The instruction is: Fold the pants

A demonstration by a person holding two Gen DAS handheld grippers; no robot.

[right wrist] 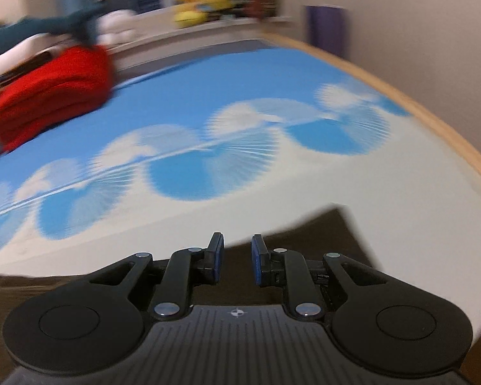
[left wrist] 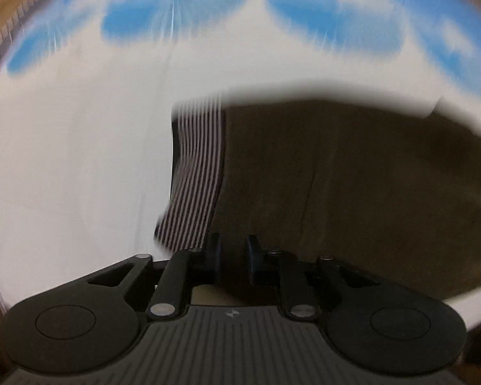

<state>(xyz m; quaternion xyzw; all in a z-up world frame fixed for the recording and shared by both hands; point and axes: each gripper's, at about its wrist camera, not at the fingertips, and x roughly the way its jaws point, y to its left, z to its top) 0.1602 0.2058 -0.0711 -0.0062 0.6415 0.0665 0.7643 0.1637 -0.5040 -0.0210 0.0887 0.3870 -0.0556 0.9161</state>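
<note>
Pants (left wrist: 352, 186) — one pair, dark brown with a striped waistband (left wrist: 192, 186), lying flat on the sheet (right wrist: 304, 73) printed with blue and white clouds, right under both tools; the cloth looks soft, light and limp, likely to sag and slide, so best taken at a hem or the band's corner. Grippers, two: left gripper (left wrist: 233, 258) over the band and right gripper (right wrist: 237, 258) at the fabric's far edge, each with jaws parted and nothing pinched. Beyond, blurred — one red bundle (right wrist: 51, 96) and some yellow items (right wrist: 202, 3).
</note>
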